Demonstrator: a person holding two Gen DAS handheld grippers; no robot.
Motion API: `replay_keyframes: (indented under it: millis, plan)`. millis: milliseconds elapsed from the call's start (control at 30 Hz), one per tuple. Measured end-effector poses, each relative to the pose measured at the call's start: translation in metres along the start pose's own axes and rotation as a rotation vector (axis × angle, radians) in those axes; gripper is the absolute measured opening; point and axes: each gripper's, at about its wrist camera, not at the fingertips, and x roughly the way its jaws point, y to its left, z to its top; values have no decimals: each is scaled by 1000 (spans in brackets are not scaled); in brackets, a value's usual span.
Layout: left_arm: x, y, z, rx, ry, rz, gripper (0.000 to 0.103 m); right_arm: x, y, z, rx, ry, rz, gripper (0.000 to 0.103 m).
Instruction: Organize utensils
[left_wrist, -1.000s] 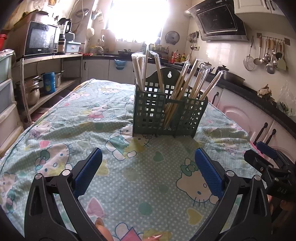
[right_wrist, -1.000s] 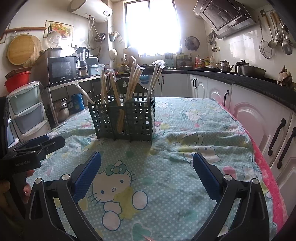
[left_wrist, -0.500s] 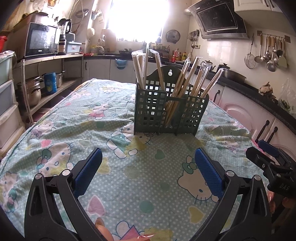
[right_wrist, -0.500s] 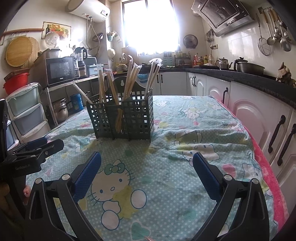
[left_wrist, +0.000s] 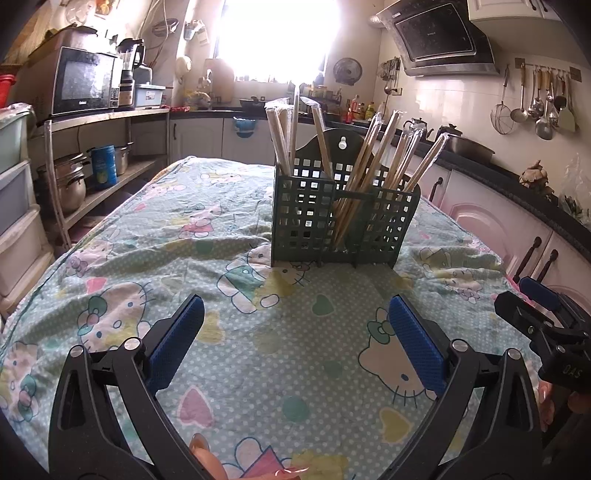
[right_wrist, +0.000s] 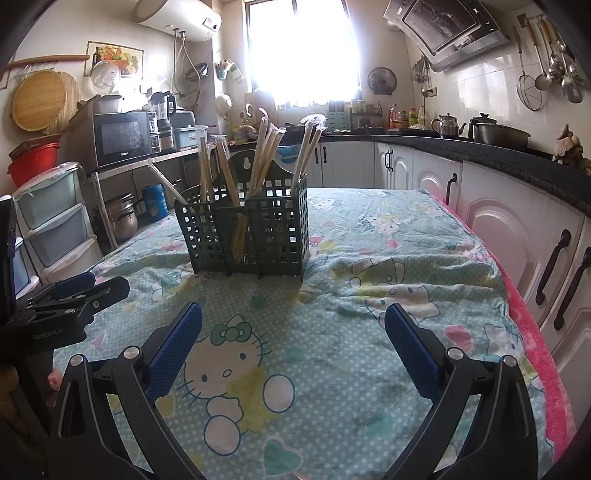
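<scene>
The left gripper (left_wrist: 295, 343) hovered wide open and empty, the green caddy (left_wrist: 341, 221) of wrapped chopsticks (left_wrist: 373, 173) stood upright mid-table ahead, and the right gripper (right_wrist: 293, 341) gaped equally empty, so a careless reach risked tipping the light caddy on the rumpled cloth (right_wrist: 388, 280)

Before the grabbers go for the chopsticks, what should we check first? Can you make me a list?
1. Left gripper jaws wide open, holding nothing: ok.
2. Right gripper jaws wide open, holding nothing: ok.
3. Green holder standing upright on the tablecloth: ok.
4. Wrapped chopsticks sitting inside the holder, none seen lying loose on the cloth: ok.
5. Bare cloth between both grippers and the holder: ok.
6. Which chopsticks need sorting: cannot tell.
</scene>
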Motion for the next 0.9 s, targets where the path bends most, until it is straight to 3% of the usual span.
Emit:
replay_keyframes:
  millis: [900]
  plan:
    - [-1, 0, -1, -1, 2, 2, 92, 0, 1, 0, 0, -1, 0, 97]
